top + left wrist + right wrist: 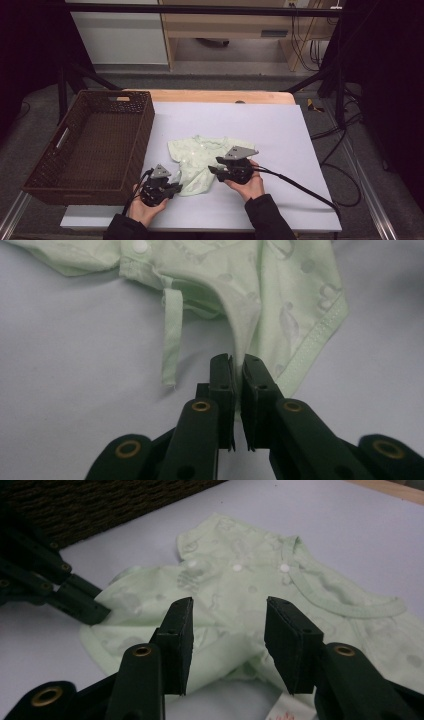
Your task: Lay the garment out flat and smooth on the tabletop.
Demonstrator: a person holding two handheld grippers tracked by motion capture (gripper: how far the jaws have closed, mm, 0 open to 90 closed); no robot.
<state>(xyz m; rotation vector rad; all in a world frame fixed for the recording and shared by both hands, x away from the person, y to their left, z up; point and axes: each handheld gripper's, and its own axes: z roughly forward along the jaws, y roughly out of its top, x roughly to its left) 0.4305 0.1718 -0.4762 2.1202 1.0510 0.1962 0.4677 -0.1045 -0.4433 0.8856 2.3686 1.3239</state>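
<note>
A small pale green baby garment [200, 161] with white snaps lies crumpled on the white sheet in the middle of the table. My left gripper [176, 188] sits at its near left corner, jaws shut on a fold of the green fabric [245, 335]. My right gripper [214, 169] hovers at the garment's right side. Its jaws stand apart over the cloth [230, 605], with nothing pinched between the pads. In the right gripper view the left gripper's [102, 614] black fingers reach in from the left onto the garment's edge.
A dark brown woven basket [146, 125] stands at the left of the table, touching the white sheet [260, 125]. A loose fabric tie [171, 335] trails from the garment. Cables run off from both grippers toward the right and front edge.
</note>
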